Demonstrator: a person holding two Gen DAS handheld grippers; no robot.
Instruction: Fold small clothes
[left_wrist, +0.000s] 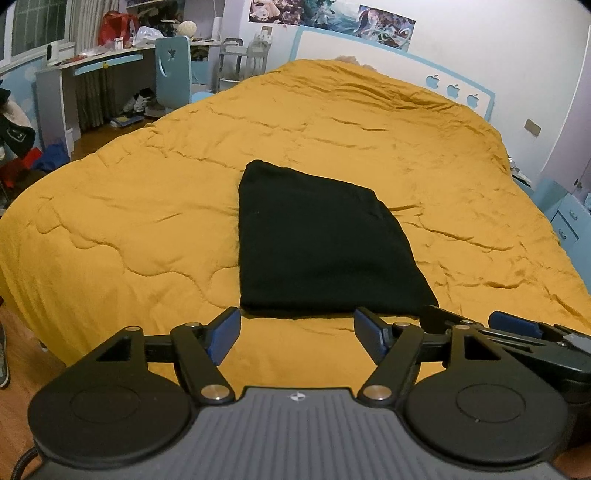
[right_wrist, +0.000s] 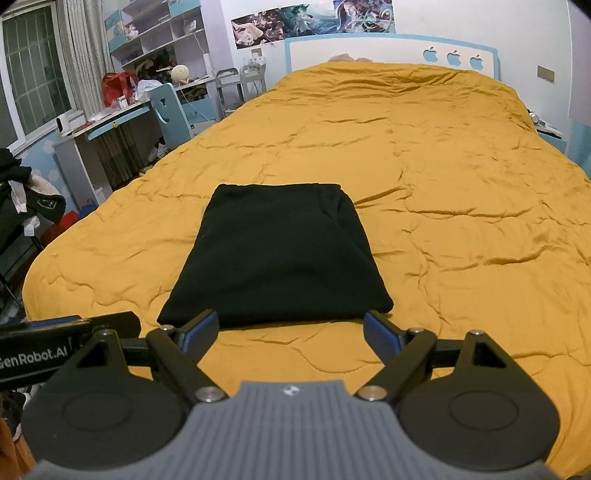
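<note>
A black garment (left_wrist: 317, 243) lies folded in a neat block on the yellow quilt (left_wrist: 129, 229) of the bed. It also shows in the right wrist view (right_wrist: 277, 258). My left gripper (left_wrist: 295, 332) is open and empty, just in front of the garment's near edge, not touching it. My right gripper (right_wrist: 290, 334) is open and empty, also just short of the near edge. The right gripper shows in the left wrist view at the right (left_wrist: 517, 328). Part of the left gripper shows at the left of the right wrist view (right_wrist: 55, 343).
The yellow quilt (right_wrist: 443, 184) covers the whole bed, with a blue and white headboard (right_wrist: 388, 50) at the far end. A cluttered desk (left_wrist: 92, 62) and a blue chair (left_wrist: 173, 70) stand left of the bed. A nightstand (left_wrist: 565, 210) stands at the right.
</note>
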